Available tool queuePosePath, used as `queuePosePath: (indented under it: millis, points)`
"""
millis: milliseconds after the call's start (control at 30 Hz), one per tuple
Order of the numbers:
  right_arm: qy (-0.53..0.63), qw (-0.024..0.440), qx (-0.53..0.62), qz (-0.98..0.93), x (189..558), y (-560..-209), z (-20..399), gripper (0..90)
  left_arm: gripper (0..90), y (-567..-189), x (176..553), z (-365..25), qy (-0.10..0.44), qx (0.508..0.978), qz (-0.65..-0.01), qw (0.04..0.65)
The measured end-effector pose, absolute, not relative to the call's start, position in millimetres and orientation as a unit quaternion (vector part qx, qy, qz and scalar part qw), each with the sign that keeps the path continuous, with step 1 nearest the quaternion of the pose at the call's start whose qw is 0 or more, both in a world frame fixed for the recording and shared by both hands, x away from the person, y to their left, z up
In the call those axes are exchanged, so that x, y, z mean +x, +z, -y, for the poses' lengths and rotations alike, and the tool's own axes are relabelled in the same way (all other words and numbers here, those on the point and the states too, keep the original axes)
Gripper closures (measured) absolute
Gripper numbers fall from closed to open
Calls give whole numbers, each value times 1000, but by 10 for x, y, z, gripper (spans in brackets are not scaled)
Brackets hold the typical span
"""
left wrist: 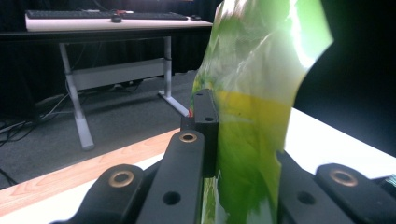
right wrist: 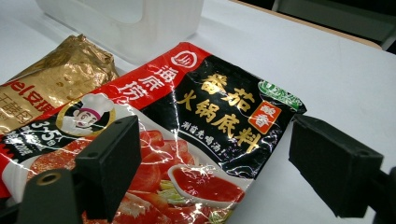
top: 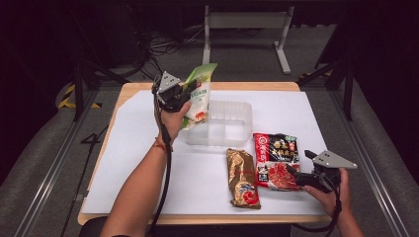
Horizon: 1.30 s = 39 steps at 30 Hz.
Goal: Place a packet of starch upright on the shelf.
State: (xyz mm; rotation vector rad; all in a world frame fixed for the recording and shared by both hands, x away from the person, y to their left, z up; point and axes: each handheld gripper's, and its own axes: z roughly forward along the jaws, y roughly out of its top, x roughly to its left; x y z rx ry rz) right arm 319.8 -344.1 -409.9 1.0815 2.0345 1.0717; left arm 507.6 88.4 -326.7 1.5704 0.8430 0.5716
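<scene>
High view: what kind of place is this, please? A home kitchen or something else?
Probably a lab or studio for recording, not a kitchen. The wooden table stands between dark curtains, loose cables lie on the grey floor, and a desk with a keyboard stands behind.

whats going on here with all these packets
A person at a table holds tongs in each hand. The left tongs are clamped on a green and white pouch, held up in the air beside a clear plastic container. The right tongs are open, poised over a red and black sauce packet that lies flat on the white sheet. A gold packet lies next to it, untouched.
</scene>
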Motion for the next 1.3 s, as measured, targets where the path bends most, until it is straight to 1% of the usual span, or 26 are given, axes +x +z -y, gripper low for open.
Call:
queuePosePath:
  millis: [67,267,400,533,600,767,833,967,1033,1300]
  points:
    - [401,296,405,-766,3201,-4104,3438,174,900,-3283,5103,-854,253,670,-367,594]
    - [397,296,404,-769,3200,-4113,3431,174,900,-3344,5164,-746,245,668,-376,594]
    - [399,297,405,-768,3197,-4111,3439,174,900,-3369,5157,-696,244,678,-369,587]
    - [398,296,404,-769,3198,-4112,3437,174,892,-3390,5125,-635,232,695,-355,581]
    - [397,297,404,-769,3197,-4111,3435,174,887,-3415,5119,-638,222,696,-359,581]
    - [396,296,404,-769,3195,-4111,3430,175,885,-3546,5150,-748,212,709,-369,563]
    - [397,297,404,-769,3195,-4111,3432,174,883,-3556,5129,-791,204,713,-361,565]
    - [396,296,404,-770,3200,-4116,3425,175,873,-3542,5074,-813,209,724,-345,560]
    - [396,296,403,-770,3198,-4116,3418,175,873,-3563,5051,-835,209,736,-337,549]
    - [395,294,405,-771,3201,-4121,3410,176,877,-3596,4955,-992,204,738,-322,557]
